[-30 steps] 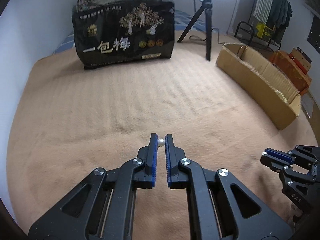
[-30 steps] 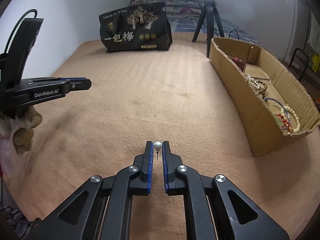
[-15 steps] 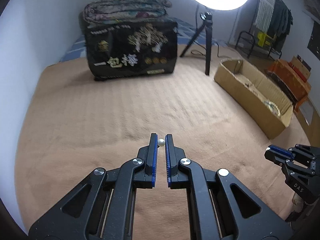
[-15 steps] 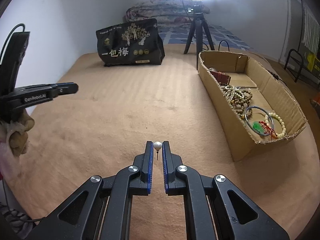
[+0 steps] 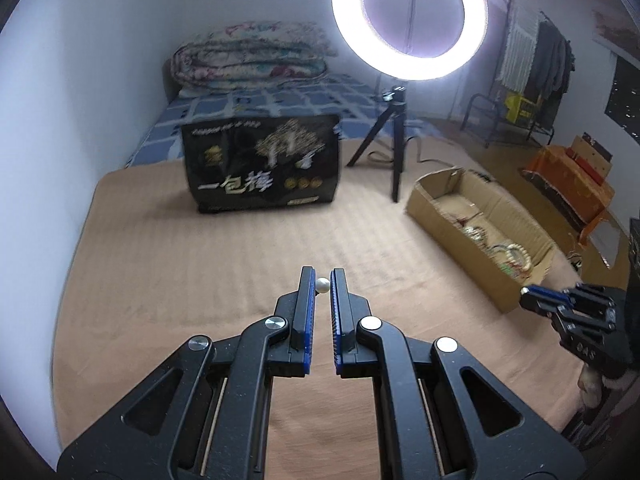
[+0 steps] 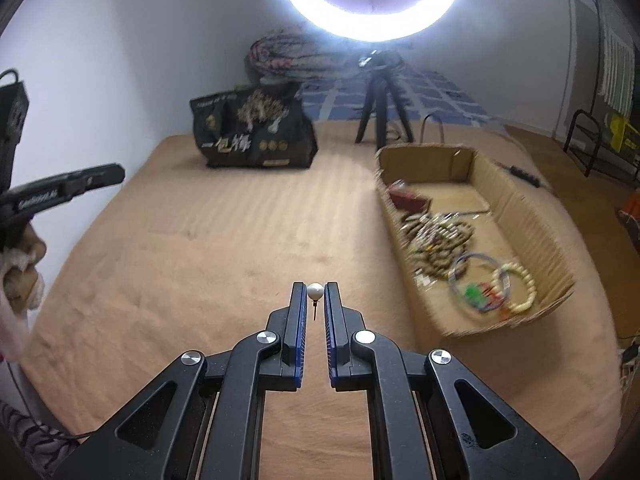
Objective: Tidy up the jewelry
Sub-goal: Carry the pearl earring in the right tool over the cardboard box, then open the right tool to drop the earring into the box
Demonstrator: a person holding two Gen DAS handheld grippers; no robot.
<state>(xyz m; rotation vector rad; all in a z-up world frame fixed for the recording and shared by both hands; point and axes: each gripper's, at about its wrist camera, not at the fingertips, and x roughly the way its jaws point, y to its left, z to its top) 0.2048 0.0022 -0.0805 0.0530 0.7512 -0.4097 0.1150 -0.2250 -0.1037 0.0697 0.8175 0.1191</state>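
- Change vs. earlier frames: both grippers have risen above the tan ribbed blanket (image 5: 200, 248); views now take in the whole white ring light (image 5: 410, 20) and the inside of the box, w/ each pearl held as before.
- Left gripper (image 5: 322, 280): jaws nearly closed, pinching a small white pearl stud earring (image 5: 322, 285) at the blue-padded fingertips (image 5: 307, 284). No post visible in this view.
- Right gripper (image 6: 315, 290): jaws nearly closed on a second white pearl stud w/ thin metal post (image 6: 315, 292); post hangs down between the pads.
- Long open brown cardboard box (image 6: 532, 224): right side of blanket, mid-distance. Holds brown bead strands (image 6: 436, 240), a blue bangle (image 6: 476, 280), a cream bead bracelet (image 6: 516, 286); contents blurred.
- Black glossy bag w/ gold tree print & white characters (image 5: 262, 164): upright, far centre-left.
- Black tripod (image 5: 390, 136): far, between bag & box, carrying the ring light.
- Folded floral quilt (image 5: 252, 54): far, against the wall, behind the bag.
- Person's hand (image 6: 20, 276): far-left edge of right wrist view, under the left gripper's body.
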